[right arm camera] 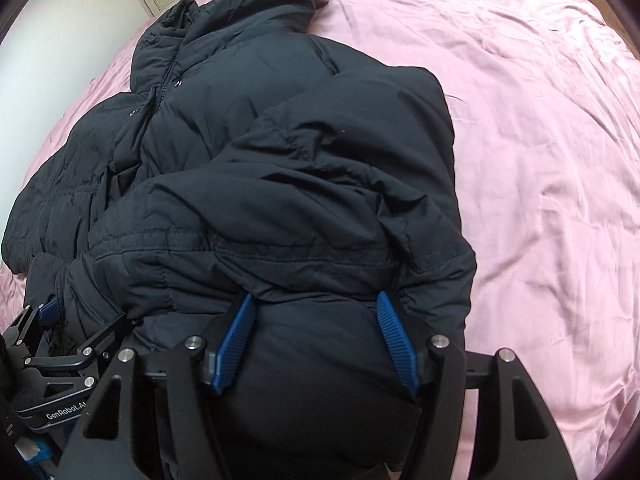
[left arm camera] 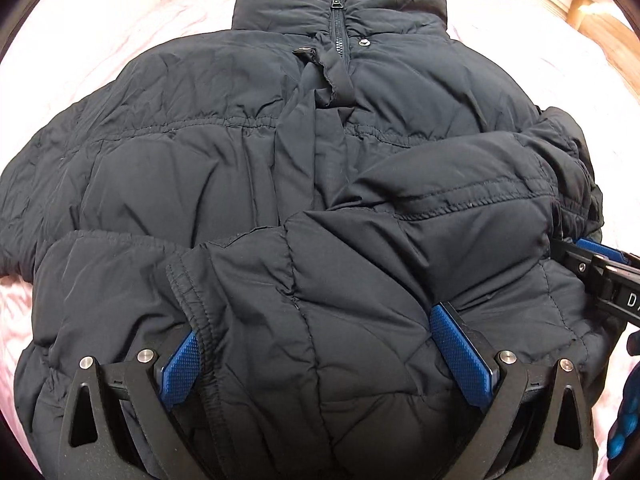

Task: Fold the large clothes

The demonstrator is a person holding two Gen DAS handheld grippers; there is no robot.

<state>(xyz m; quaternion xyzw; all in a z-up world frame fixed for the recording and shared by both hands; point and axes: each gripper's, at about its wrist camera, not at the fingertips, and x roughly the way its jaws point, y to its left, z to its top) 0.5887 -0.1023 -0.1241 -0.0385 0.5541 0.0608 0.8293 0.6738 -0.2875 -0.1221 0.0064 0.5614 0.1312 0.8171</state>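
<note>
Jacket: a dark navy puffer jacket (left arm camera: 224,168) is laid front-up on the bed, collar at the far end, zipper (left arm camera: 337,26) closed at the neck, a sleeve (left arm camera: 460,200) folded across the lower front.
Left tongs: the left tongs (left arm camera: 320,344) are spread wide, a thick fold of the jacket's near hem bulging between the blue pads (left arm camera: 460,350); whether the pads press it cannot be told.
Right tongs: the right tongs (right arm camera: 316,340) are likewise held apart around padded fabric at the near right edge; a firm grip cannot be told.
Edges: the jacket's right side (right arm camera: 452,152) is seen ending on bare pink sheet (right arm camera: 540,160).
Open room: wide wrinkled sheet is left free to the right and beyond the collar.
Writing: "GenRobot.AI" (right arm camera: 66,415) is read on the left tool's body; on the right tool only "D" (left arm camera: 632,300) is legible.
</note>
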